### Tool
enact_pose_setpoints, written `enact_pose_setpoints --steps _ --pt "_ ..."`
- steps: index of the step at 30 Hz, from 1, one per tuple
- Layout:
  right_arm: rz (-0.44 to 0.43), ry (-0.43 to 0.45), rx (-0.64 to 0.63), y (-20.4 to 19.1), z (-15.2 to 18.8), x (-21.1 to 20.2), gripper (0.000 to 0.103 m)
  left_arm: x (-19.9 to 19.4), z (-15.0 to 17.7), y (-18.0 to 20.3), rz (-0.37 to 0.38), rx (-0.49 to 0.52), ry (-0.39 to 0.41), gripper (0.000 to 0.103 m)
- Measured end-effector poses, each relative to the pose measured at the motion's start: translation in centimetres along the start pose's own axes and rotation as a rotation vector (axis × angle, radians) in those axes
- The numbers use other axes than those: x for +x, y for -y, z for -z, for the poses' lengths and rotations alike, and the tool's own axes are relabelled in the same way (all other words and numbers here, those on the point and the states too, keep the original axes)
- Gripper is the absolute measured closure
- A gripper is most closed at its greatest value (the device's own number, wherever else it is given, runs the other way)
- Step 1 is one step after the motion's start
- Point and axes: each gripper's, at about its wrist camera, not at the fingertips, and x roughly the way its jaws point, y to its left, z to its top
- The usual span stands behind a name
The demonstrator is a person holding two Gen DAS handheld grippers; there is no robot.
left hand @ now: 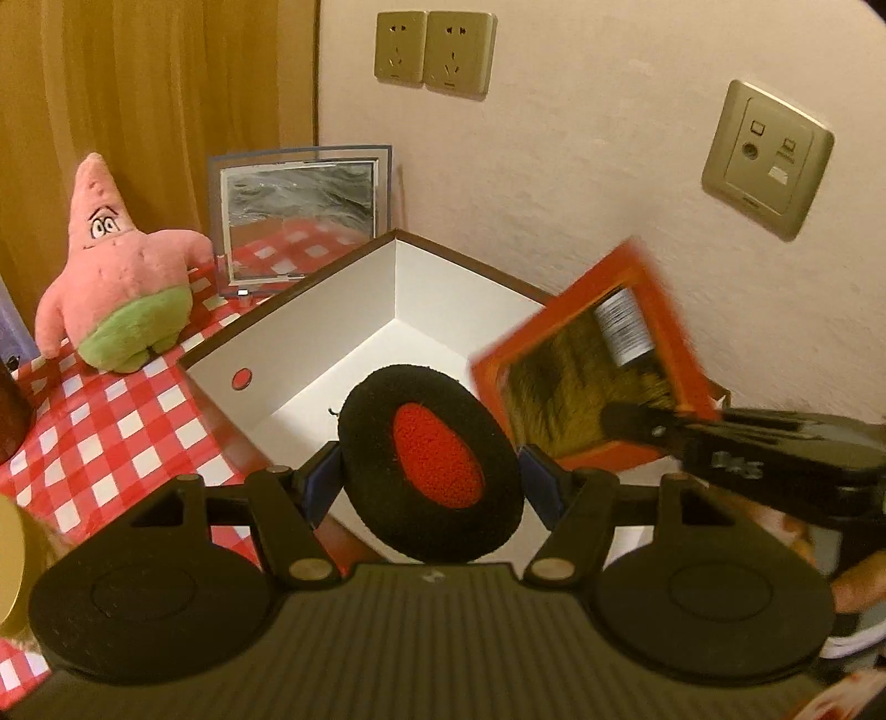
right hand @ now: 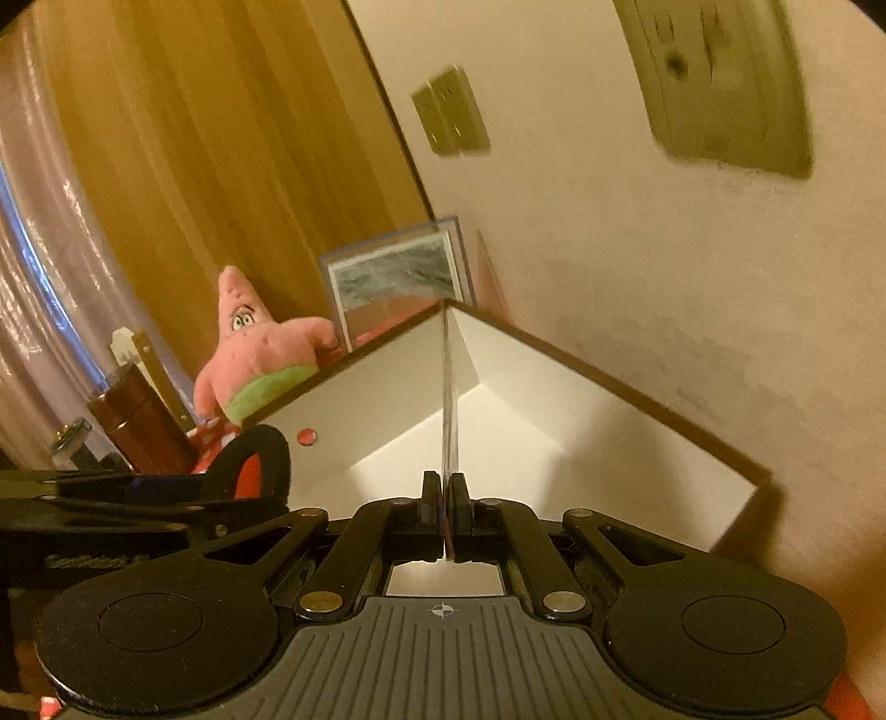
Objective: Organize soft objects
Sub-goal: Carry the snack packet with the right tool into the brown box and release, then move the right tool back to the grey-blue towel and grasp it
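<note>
My left gripper (left hand: 431, 465) is shut on a round black foam pad with a red centre (left hand: 432, 459), held above the near rim of an open white box (left hand: 310, 332). My right gripper (right hand: 444, 493) is shut on a flat orange-framed packet, seen edge-on in its own view (right hand: 446, 399) and face-on in the left wrist view (left hand: 592, 365), over the box's right side. The box (right hand: 554, 421) looks empty inside. The foam pad also shows at the left of the right wrist view (right hand: 252, 459). A pink star plush (left hand: 119, 277) stands on the checked cloth left of the box.
A framed picture (left hand: 302, 213) leans at the wall behind the box. A brown cylinder (right hand: 141, 426) stands left of the plush (right hand: 260, 354). Wall sockets (left hand: 434, 52) are above. The red-white checked cloth (left hand: 111, 432) covers the table. A curtain hangs at the left.
</note>
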Motion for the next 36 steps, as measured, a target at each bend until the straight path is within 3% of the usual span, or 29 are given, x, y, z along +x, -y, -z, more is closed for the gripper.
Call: enact_pose_setpoints --steps 1,3,5,14,19,21,36 --pt "0.018 -0.026 0.004 0.2 -0.1 0.8 0.096 0.2 -0.1 0.1 -0.001 0.003 -0.004 0.036" --pt "0.069 -0.067 -0.008 0.6 0.0 2.0 0.059 0.8 -0.2 0.2 -0.001 0.009 -0.013 0.036" --pt "0.087 -0.063 -0.022 1.1 0.1 2.2 0.051 1.1 -0.3 0.3 0.001 0.014 -0.021 0.036" --pt "0.146 -0.130 -0.150 1.2 0.0 2.6 0.051 3.1 -0.5 1.0 -0.004 0.031 -0.062 0.035" --pt "0.177 -0.143 -0.245 0.9 0.0 2.3 0.049 3.6 -0.4 1.5 -0.013 0.046 -0.070 0.029" --pt "0.178 -0.152 -0.253 1.0 0.1 2.2 0.048 3.7 -0.4 1.7 -0.020 0.055 -0.070 0.024" --pt "0.142 -0.165 -0.245 0.6 0.3 0.3 0.046 0.5 0.3 0.4 -0.042 -0.005 -0.052 0.024"
